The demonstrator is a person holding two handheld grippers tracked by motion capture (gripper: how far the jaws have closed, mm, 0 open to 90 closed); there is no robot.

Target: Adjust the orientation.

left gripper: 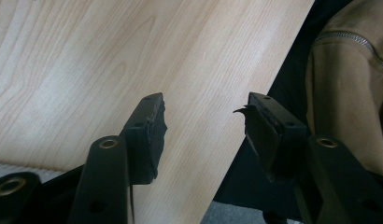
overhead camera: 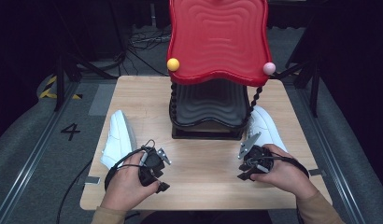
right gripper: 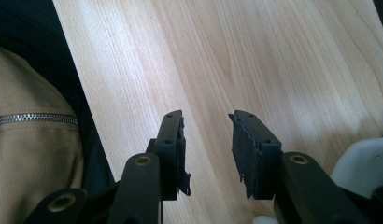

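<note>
text: "4" | on: grey floor (overhead camera: 70, 131) | left of table (overhead camera: 199, 182)

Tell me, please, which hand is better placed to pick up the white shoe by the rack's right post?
Right. The right gripper, jaws open and empty, sits just in front of the right white shoe; the left gripper is across the table, near the other shoe.

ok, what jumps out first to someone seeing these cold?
The glossy red wavy-topped rack at the table's far middle, with a yellow ball and a pink ball on its front corners. Next, two white shoes: the left shoe and the right shoe flank the rack. The left gripper and right gripper hover open near the front edge, holding nothing.
</note>
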